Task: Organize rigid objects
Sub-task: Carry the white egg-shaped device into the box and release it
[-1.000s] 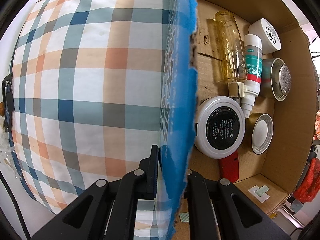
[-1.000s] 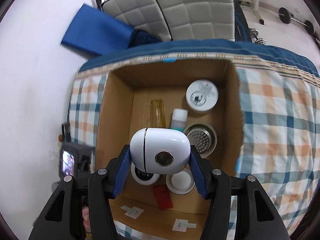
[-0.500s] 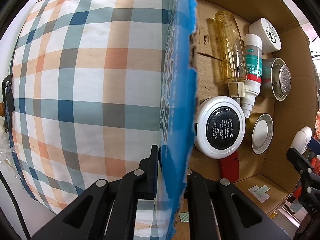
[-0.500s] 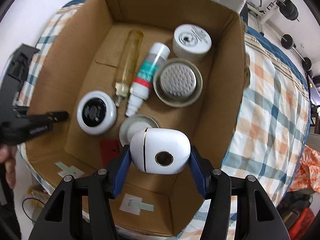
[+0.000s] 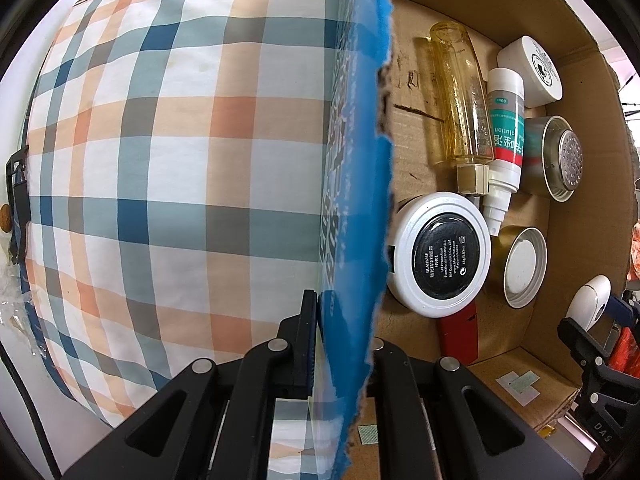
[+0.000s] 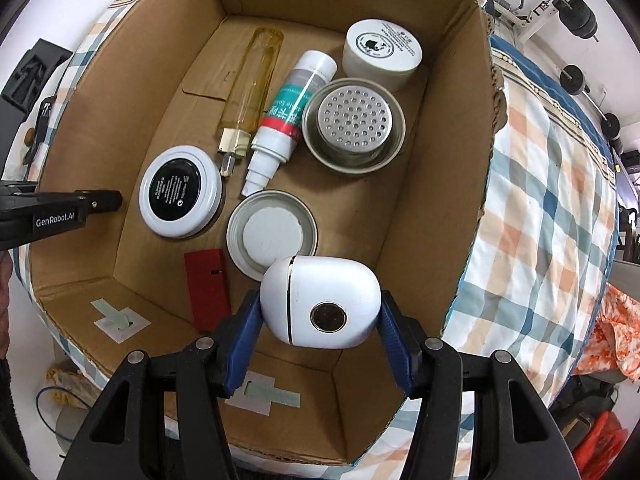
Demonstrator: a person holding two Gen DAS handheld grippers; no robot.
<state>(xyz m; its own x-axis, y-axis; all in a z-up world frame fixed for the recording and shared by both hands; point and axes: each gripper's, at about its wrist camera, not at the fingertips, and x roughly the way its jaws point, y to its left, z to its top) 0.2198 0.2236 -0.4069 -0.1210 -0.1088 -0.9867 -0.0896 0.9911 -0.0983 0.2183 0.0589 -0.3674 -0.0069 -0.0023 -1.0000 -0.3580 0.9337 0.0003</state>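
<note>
Right wrist view: white rounded device [image 6: 320, 300] clamped in the right gripper [image 6: 318, 330] above the near right part of the cardboard box [image 6: 440, 184].

Both blue pads press the device's sides, with its dark round button facing the camera. On the box floor just beyond it lies a metal lid [image 6: 272, 234], with a red flat piece [image 6: 206, 286] to its left near the front wall. A black-topped round jar [image 6: 180, 196] sits near the left wall; an amber bottle [image 6: 250, 92] and a white spray bottle [image 6: 290, 120] lie side by side at centre; a perforated metal tin [image 6: 354, 124] and a white jar [image 6: 382, 52] occupy the far right corner. The left gripper [image 5: 340, 340] is closed on the box's left wall edge, faced with blue printed film [image 5: 360, 160]. The box rests on checked bedding [image 5: 180, 160].
</note>
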